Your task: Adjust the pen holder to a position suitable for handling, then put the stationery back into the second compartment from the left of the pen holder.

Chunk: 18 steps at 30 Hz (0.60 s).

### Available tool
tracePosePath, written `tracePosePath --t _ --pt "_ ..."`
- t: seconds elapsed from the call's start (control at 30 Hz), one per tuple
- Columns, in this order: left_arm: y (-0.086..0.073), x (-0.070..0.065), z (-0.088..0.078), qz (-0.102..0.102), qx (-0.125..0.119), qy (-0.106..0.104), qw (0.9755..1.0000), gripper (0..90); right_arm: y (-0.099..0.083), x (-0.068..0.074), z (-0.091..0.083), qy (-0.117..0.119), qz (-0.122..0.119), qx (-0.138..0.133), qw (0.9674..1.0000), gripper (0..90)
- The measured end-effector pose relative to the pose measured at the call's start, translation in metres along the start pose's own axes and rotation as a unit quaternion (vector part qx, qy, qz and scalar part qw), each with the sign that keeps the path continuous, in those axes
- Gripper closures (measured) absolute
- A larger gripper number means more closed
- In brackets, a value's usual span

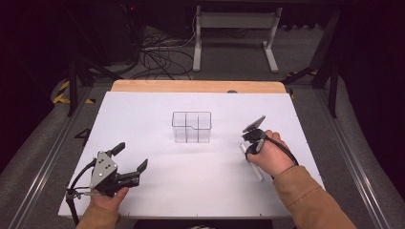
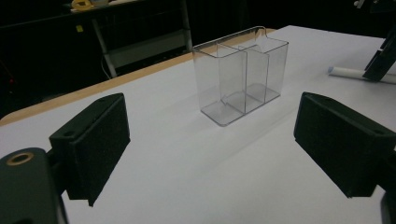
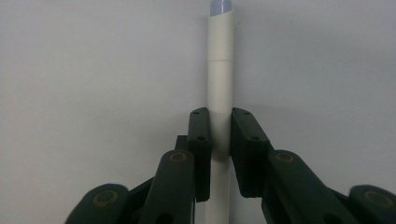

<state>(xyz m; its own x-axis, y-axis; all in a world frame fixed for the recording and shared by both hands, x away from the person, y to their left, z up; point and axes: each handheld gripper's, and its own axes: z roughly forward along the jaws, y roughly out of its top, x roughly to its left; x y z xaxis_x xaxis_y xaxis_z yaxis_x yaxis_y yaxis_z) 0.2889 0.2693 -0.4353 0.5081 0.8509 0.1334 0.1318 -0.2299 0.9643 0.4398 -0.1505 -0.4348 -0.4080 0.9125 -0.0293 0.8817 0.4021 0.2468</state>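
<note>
1. Right gripper [image 3: 219, 140]: jaws closed flat on the white pen [image 3: 220, 74], one pad on each side of the barrel, mid-length; pen runs straight up the centre of the right gripper view, greyish tip at the top edge; grip looks square, probably so the pen lifts without swinging.
2. High view: right gripper [image 1: 251, 138] sits right of centre, right hand [image 1: 268, 155] wrapped over it; pen [image 1: 256, 171] lies on the white worktop [image 1: 157, 105], slanting toward lower right from under the hand; looks not yet lifted, can't be sure.
3. Left gripper [image 1: 130, 157]: jaws wide apart, nothing between them; parked at lower left of the high view, left hand [image 1: 107, 198] below it; judged idle, aimed at the organiser.
4. Clear organiser [image 1: 191, 127]: upright at mid-worktop, well apart from both grippers; in the left gripper view it stands in the upper centre [image 2: 243, 74], compartments look empty; likely the pen's destination, open top facing up for a drop-in.
5. Hard to tell: pen's lower end is cut off behind the jaws in the right gripper view; the hand covers the grip point from above; number of organiser compartments unclear through the clear walls; background dark.
</note>
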Motion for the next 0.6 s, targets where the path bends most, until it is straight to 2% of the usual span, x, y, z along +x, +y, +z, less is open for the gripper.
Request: tracePosePath --t 0.6 --pt "0.001 -0.001 0.000 0.003 -0.001 0.001 1.0000 11.3 -0.008 -0.004 -0.023 0.025 -0.001 -0.056 0.9981 79.0"
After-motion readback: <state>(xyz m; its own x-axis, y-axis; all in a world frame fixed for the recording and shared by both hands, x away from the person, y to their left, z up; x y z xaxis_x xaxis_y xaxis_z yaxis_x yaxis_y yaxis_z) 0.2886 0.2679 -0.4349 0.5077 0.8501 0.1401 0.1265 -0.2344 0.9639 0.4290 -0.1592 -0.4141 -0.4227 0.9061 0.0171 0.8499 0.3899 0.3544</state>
